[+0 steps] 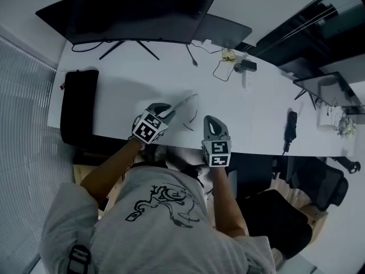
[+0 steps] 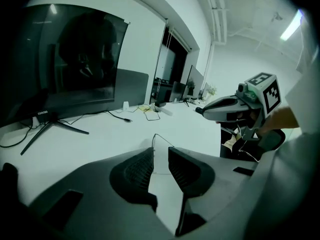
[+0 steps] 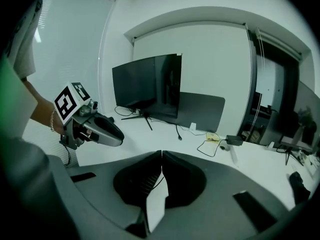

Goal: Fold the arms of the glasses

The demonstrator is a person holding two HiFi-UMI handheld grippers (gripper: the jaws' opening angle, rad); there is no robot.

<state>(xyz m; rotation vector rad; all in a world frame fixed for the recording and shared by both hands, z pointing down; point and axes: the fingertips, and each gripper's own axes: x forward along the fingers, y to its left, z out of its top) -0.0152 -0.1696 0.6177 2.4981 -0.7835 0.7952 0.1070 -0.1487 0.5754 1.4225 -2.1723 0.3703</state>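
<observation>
Thin wire glasses lie on the white table near its front edge, arms spread out. My left gripper is just left of them, its tips at the frame. In the left gripper view its jaws stand a little apart, with a thin wire of the glasses showing just beyond the gap. My right gripper hangs right of the glasses, apart from them. Its jaws meet at the tips, and a dark wire of the glasses shows behind them. Each gripper also appears in the other's view: the right gripper and the left gripper.
A curved monitor and a dark panel stand along the table's far edge. A cable with an adapter lies at the back right. A black bag rests at the left end, and a small black object at the right front.
</observation>
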